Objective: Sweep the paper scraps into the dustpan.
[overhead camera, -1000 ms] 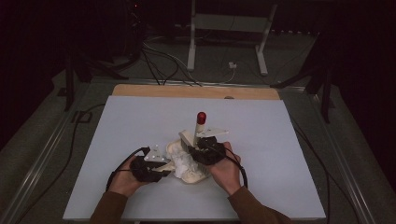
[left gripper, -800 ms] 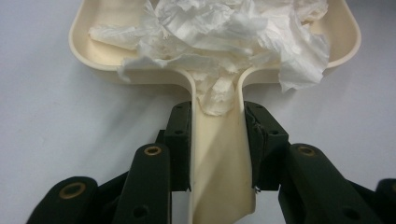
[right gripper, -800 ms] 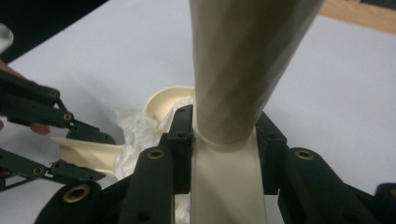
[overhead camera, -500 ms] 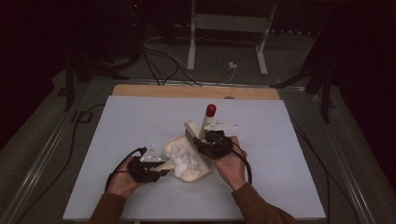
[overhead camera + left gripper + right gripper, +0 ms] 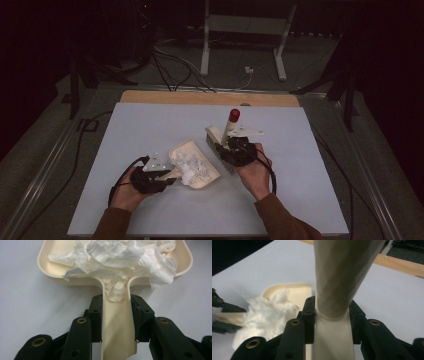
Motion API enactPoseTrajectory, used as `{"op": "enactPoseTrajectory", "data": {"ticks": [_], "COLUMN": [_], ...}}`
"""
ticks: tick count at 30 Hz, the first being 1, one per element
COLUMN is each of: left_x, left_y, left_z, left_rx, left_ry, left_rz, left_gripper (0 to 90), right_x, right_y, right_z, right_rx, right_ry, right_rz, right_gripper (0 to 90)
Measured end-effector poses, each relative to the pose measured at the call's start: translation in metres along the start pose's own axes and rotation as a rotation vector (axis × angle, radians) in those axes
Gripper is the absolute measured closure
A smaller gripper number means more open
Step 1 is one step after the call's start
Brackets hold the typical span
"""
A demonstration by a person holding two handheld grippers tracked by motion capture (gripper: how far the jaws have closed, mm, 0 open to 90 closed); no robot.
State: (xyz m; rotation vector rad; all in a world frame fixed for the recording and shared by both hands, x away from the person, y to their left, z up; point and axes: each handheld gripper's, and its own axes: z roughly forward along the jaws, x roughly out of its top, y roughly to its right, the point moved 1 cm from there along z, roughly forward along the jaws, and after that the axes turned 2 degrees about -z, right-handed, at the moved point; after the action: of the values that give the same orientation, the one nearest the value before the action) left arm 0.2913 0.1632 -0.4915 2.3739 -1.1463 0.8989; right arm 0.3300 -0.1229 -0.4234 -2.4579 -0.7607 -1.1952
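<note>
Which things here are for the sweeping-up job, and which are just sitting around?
For the job:
- dustpan, handle clamped in the left hand-held gripper
- crumpled white paper, piled in the dustpan
- brush with a red-tipped handle, clamped in the right hand-held gripper

Just lying about:
- wooden board at the table's far edge
- cables on the floor

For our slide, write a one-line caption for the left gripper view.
Left gripper shut on the handle of a cream dustpan filled with crumpled white paper on a pale table.
</note>
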Motion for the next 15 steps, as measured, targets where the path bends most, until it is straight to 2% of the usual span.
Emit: {"op": "enactPoseTrajectory", "data": {"ticks": [5, 11, 15], "left_x": [-0.004, -0.008, -0.011], "left_y": [-0.004, -0.011, -0.015], "left_z": [-0.005, -0.012, -0.015], "left_rx": [0.037, 0.089, 0.136], "left_ry": [0.020, 0.041, 0.054], "left_rz": [-0.027, -0.076, -0.101], "left_gripper": [66.5, 66.6, 66.5], "right_x": [-0.008, -0.024, -0.034], "right_y": [0.015, 0.038, 0.049], "right_z": [0.000, -0.001, -0.004], "right_rx": [-0.005, 0.039, 0.038], "right_ry": [-0.010, -0.018, -0.039], "right_rz": [-0.023, -0.045, -0.082], "right_gripper": [67.2, 67.2, 67.2]}}
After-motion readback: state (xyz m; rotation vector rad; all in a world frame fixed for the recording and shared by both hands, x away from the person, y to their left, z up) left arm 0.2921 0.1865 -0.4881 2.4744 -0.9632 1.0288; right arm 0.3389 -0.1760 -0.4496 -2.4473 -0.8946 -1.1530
